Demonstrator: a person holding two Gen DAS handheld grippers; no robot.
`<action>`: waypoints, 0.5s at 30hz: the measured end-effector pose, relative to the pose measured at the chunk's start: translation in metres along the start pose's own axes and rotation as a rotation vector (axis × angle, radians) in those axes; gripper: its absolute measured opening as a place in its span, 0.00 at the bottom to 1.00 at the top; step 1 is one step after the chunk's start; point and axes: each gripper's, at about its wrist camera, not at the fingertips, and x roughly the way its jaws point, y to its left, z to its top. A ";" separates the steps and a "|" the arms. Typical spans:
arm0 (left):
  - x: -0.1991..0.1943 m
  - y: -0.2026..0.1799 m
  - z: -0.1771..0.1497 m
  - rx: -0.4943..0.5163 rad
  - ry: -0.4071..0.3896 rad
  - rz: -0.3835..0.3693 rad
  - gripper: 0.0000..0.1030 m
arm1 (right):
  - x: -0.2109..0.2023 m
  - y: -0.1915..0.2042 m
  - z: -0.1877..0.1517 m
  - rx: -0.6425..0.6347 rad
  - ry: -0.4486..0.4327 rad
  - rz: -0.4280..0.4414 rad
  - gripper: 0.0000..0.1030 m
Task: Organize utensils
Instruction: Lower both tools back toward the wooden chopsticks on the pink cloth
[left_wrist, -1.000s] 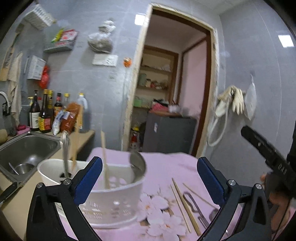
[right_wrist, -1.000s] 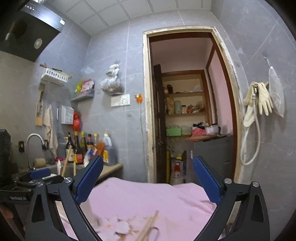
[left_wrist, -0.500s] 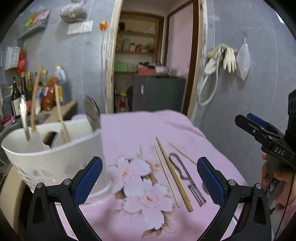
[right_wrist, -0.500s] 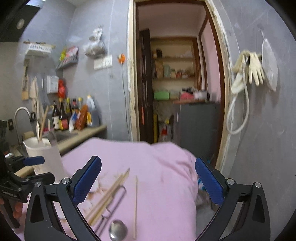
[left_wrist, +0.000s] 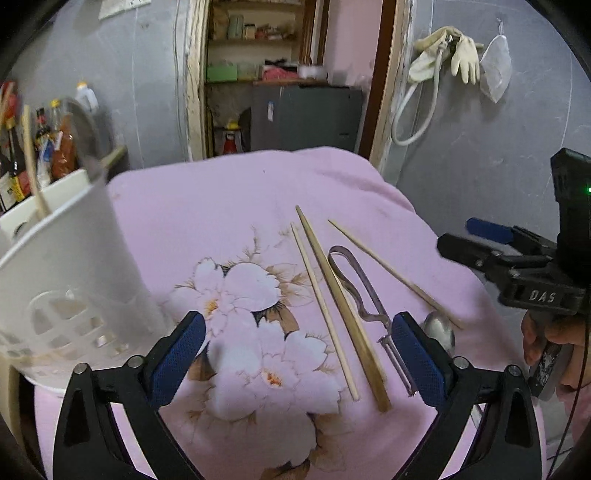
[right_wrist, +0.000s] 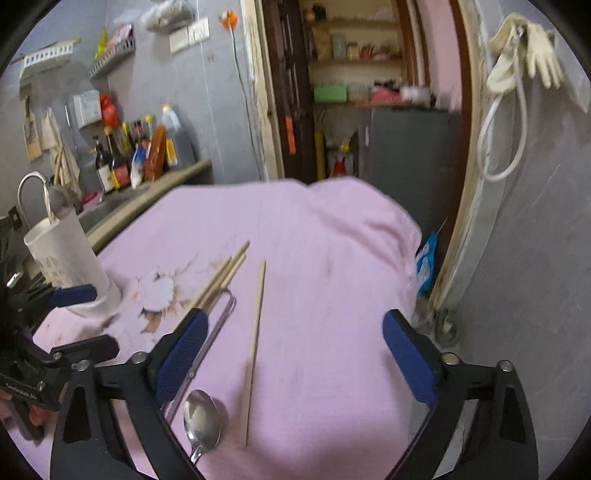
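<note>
So both hand-held grippers are pointing down at a bench covered by a pink cloth (left_wrist: 229, 192) with a big flower print. The left hand-held gripper (left_wrist: 297, 350) sits at the bottom of its own view, jaws wide apart with nothing between the blue pads, though they've just been closing a little. Same story for the right hand-held gripper (right_wrist: 291, 354): spread wide, holding nothing, jaws just narrowed a bit.

The utensils are lying loose on the cloth. In the left wrist view, centre to centre-right, there's a thin chopstick (left_wrist: 323, 308) right next to a thicker, darker chopstick (left_wrist: 341, 306), then a metal peeler (left_wrist: 364, 306) just beside that. A third chopstick (left_wrist: 393, 273) lies apart further right, its near end crossing over a metal spoon (left_wrist: 439, 332).

In the right wrist view, the spoon bowl is at lower left of centre, just beside that single chopstick, with the peeler partly hidden behind the left finger.

The white utensil holder (left_wrist: 70, 280) stands on the cloth at the left edge of the left view, with a chopstick and something metal sticking out of it. Bottles (right_wrist: 122, 155) line a counter in the upper left of the right view.
</note>
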 end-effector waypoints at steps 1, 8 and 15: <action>0.004 0.001 0.002 -0.003 0.014 -0.004 0.85 | 0.004 0.000 0.000 0.000 0.016 0.006 0.79; 0.031 0.007 0.014 -0.024 0.126 -0.025 0.54 | 0.025 0.006 0.003 -0.028 0.114 0.049 0.51; 0.051 0.008 0.022 -0.030 0.186 -0.046 0.30 | 0.043 0.009 0.006 -0.049 0.196 0.096 0.33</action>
